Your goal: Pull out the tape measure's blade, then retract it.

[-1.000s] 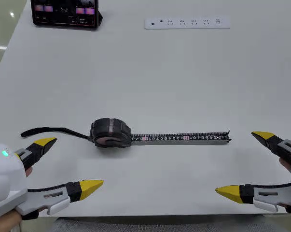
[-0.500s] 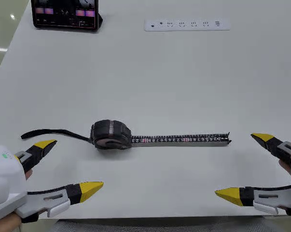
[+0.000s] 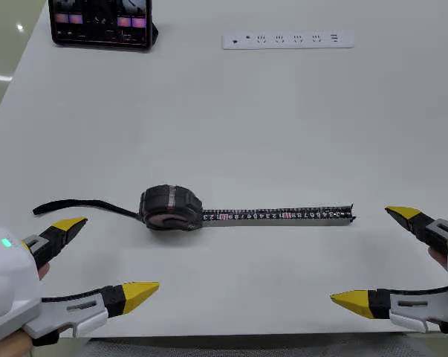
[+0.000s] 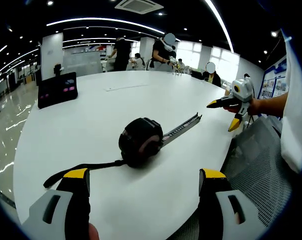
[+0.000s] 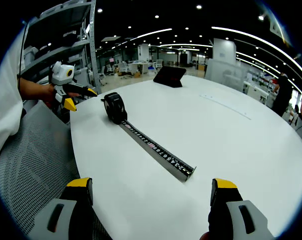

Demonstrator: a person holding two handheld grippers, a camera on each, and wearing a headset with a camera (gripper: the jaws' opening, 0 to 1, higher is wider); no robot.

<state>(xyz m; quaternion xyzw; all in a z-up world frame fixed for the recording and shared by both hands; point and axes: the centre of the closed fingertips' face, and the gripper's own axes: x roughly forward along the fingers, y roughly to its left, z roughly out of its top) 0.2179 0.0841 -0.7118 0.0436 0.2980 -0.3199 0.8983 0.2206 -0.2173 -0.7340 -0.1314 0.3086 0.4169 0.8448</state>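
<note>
I see the tape measure [image 3: 170, 207] lying on the white counter [image 3: 246, 119] between my two grippers, its blade [image 3: 279, 215] drawn out flat toward the right. My left gripper [image 3: 116, 253] hovers near the case, jaws wide apart and touching nothing. My right gripper [image 3: 363, 255] hangs near the blade's tip, jaws likewise spread. A black strap [image 3: 75, 203] trails left from the case.

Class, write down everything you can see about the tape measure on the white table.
The tape measure has a rounded black case, seemingly plastic, with a reddish side label, standing upright on the white table. Its dark blade, printed with pale numerals, lies pulled out flat, ending in a hook. A black strap trails off the opposite side. Only the table touches it; the open left gripper and right gripper are apart from it.
</note>
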